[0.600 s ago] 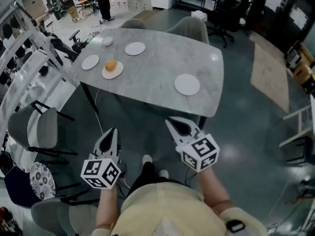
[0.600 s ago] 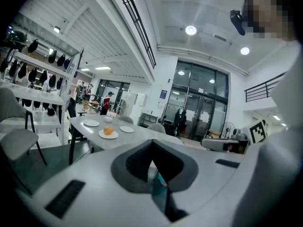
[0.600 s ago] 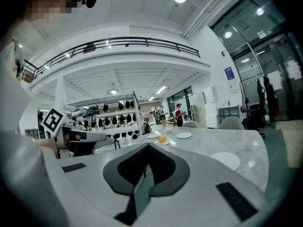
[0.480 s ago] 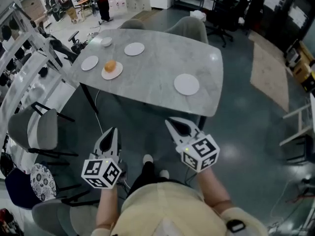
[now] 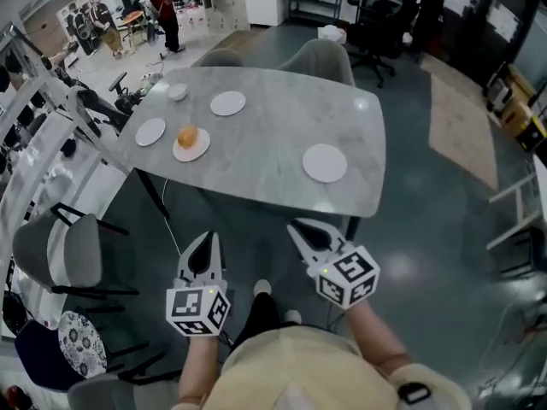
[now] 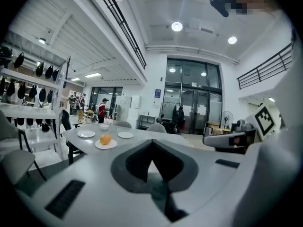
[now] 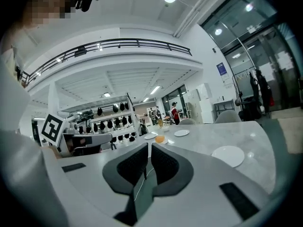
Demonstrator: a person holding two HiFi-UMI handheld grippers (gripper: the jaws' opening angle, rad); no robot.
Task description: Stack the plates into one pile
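Note:
Several white plates lie on the grey marble table [image 5: 273, 131]. One plate [image 5: 326, 162] sits near the front right edge. Another plate [image 5: 227, 103] and a third [image 5: 150, 131] lie at the far left, with a plate carrying an orange food item [image 5: 191, 143] between them. My left gripper [image 5: 205, 239] and right gripper [image 5: 296, 226] hang over the floor in front of the table, both shut and empty. The left gripper view shows the far plates [image 6: 106, 144] beyond the shut left gripper [image 6: 151, 144]. The right gripper view shows the near plate [image 7: 228, 155] to the right of the right gripper [image 7: 148, 148].
A small white bowl [image 5: 177, 91] stands at the table's far left corner. Grey chairs [image 5: 320, 58] stand behind the table, and another chair [image 5: 64, 229] stands at the left. Shelving [image 5: 43, 118] runs along the left. People [image 5: 162, 7] stand far off.
The table and plates sit slightly lower in the head view. My left gripper has shifted a little right and down in it. Both grippers stay shut and empty.

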